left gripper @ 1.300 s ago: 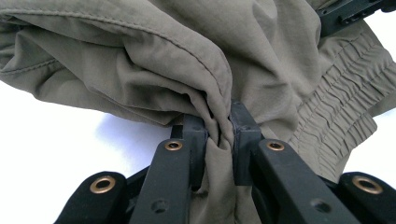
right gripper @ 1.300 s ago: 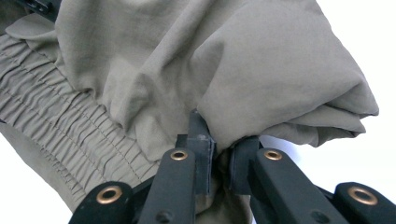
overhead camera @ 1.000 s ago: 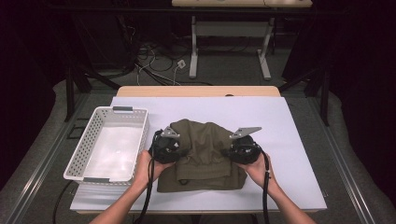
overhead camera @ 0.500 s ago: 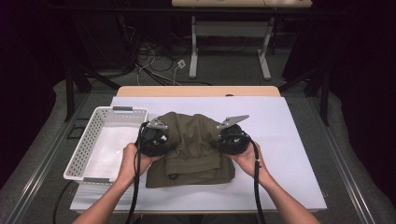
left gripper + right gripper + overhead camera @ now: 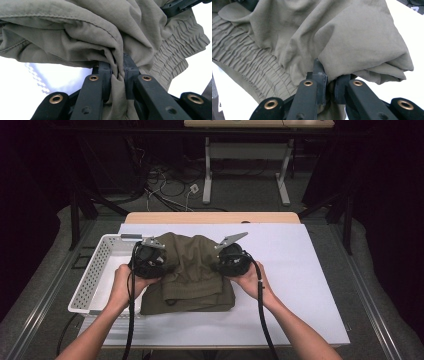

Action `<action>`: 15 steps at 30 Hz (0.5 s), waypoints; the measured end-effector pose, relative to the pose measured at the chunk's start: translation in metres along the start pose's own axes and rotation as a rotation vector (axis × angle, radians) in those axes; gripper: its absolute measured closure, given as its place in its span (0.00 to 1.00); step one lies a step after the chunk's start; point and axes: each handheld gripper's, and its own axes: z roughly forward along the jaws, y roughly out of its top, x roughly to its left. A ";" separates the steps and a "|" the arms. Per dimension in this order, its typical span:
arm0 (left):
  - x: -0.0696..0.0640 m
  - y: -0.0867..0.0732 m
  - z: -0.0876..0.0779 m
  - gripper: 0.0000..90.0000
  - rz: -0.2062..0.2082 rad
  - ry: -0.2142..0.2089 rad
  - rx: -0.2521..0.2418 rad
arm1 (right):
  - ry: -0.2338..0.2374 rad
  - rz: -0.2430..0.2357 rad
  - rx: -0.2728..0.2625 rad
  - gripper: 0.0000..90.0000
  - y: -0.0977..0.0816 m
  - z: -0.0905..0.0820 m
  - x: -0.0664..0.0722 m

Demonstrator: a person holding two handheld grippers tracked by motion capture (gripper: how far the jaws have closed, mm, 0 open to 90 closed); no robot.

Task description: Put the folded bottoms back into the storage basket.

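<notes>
Both grippers have lifted and carried the olive garment [image 5: 192,270] leftward toward the basket [image 5: 95,275] since a second ago. The left gripper [image 5: 117,72] and right gripper [image 5: 329,82] each pinch a bunch of fabric (elastic waistband hanging loose). Its near half still rests on the surface [image 5: 300,270], so the transfer looks half done.

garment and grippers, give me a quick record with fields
garment: olive cloth, folded, elastic band showing
left gripper: shut on garment's left side
right gripper: shut on garment's right side
lift: far part raised, near edge on the table
basket: white, left of garment, nothing seen inside
</notes>
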 end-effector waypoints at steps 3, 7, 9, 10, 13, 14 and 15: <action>0.007 -0.001 -0.007 0.90 -0.008 0.010 0.005 | 0.019 -0.001 -0.005 0.92 0.008 0.004 0.003; 0.014 0.000 -0.018 0.90 -0.019 0.026 0.013 | 0.042 -0.004 -0.007 0.92 0.020 0.008 0.007; 0.018 0.001 -0.024 0.90 -0.021 0.038 0.022 | 0.051 0.001 -0.009 0.92 0.026 0.010 0.009; 0.019 0.001 -0.027 0.90 -0.022 0.049 0.024 | 0.057 0.000 -0.012 0.92 0.030 0.011 0.010; 0.026 0.002 -0.037 0.90 -0.024 0.072 0.033 | 0.079 0.006 -0.026 0.92 0.040 0.016 0.014; 0.028 0.003 -0.039 0.90 -0.025 0.082 0.038 | 0.090 0.008 -0.028 0.92 0.043 0.018 0.015; 0.031 0.003 -0.042 0.90 -0.028 0.087 0.041 | 0.098 0.014 -0.031 0.92 0.046 0.020 0.016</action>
